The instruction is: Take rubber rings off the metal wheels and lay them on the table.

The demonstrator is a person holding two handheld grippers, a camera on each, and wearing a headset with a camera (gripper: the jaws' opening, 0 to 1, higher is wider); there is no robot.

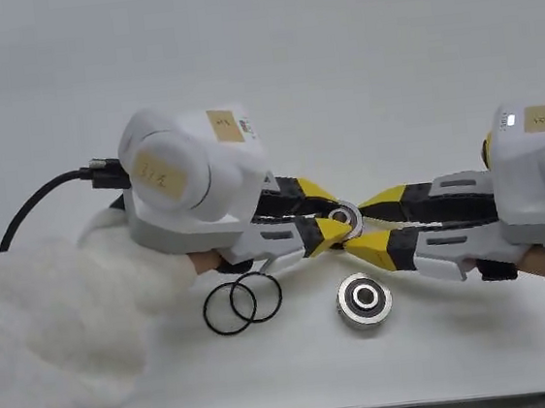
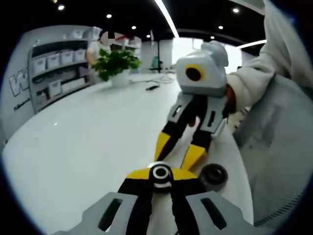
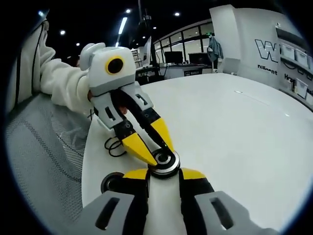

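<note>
Wheel in hand: small round silver metal wheel with a pale hub, held up off the desk between the two sets of tips. Dark band around it in both gripper views, probably a rubber ring not yet off.
Left tongs: closed on that wheel from the left, yellow tips on opposite sides of its rim, parted no wider than the wheel itself.
Right tongs: meeting the same wheel from the right, tips likewise clamped against it. Too small to tell whether a tip has caught the band.
Rings off: two thin black rubber rings, one overlapping the other, flat on the white desk below the left tongs.
Second wheel: matching silver metal wheel lying flat near the front edge, just right of the rings and apart from them. Ring on or off, unclear.
Step in hand: likely stripping the ring from the lifted wheel.
Next move: calls for a firm hold with one tongs and a tip of the other hooked under the band, peeling it over the rim, then laying it by the loose pair.
Risk: thin rubber prone to snapping back; small wheel liable to twist out of the pinch.
</note>
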